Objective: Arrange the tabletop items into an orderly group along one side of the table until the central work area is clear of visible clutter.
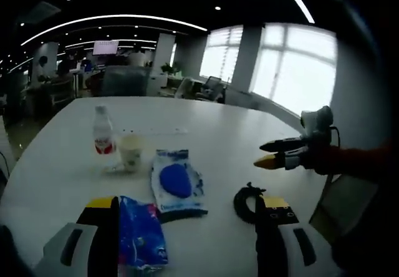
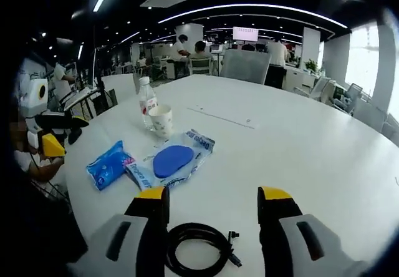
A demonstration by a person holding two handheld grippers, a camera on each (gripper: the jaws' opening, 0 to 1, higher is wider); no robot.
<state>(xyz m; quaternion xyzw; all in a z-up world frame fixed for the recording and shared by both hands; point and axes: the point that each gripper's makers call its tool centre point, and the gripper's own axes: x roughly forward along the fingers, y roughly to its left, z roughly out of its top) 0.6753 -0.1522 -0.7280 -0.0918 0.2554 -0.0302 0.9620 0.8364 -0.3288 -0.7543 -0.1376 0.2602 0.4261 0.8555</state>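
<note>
Barely begun, imo: bottle, cup, 2 blue packets & cable lie scattered mid-table; left gripper & right gripper both spread wide, holding nothing.

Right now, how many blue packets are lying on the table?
2: a small blue packet near the table's edge, and a clear packet holding a blue pad beside it, near the paper cup.

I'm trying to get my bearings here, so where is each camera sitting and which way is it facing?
Left gripper view: rides the left gripper, looks across the white table toward windows; right gripper enters from the right.
Right gripper view: rides the right gripper, above the black cable, facing the office; left gripper at left.
Shared: bottle, paper cup, both blue packets.
</note>
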